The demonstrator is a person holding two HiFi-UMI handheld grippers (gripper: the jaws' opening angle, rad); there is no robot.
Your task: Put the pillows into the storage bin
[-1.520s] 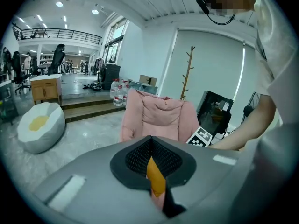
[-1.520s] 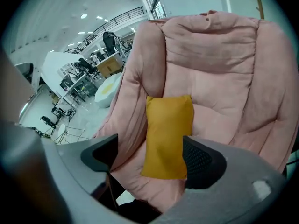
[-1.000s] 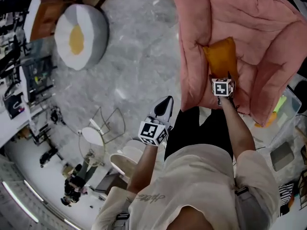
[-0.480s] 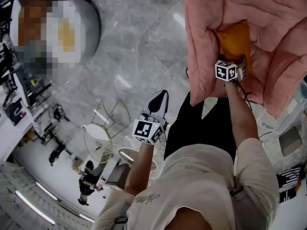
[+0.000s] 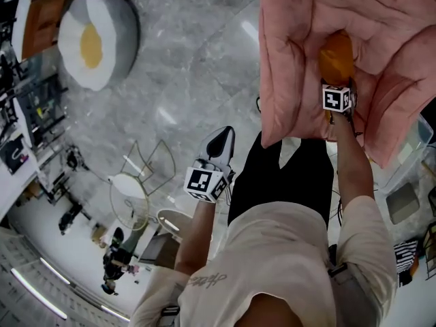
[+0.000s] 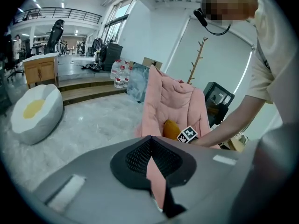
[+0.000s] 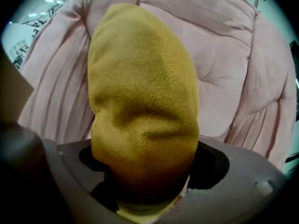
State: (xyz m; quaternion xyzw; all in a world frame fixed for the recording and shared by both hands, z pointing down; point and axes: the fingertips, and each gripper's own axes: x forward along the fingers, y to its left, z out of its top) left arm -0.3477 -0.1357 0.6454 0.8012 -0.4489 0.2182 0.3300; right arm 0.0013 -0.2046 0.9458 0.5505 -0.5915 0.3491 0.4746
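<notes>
Shifted up-frame: orange pillow (image 5: 336, 53) | long axis along right hand-held gripper (image 5: 338, 80) | jaws just tightening on it

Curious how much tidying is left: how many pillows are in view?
3. An egg pillow lies on the floor, upper left; a pink cushion is upper right; an orange pillow rests against it. Others may be hidden behind it.

Mustard-yellow pillow (image 7: 140, 92); pink quilted cushion (image 5: 293, 39); white egg-print pouf (image 5: 95, 39), yellow centre; grey marbled floor (image 5: 197, 80).
</notes>
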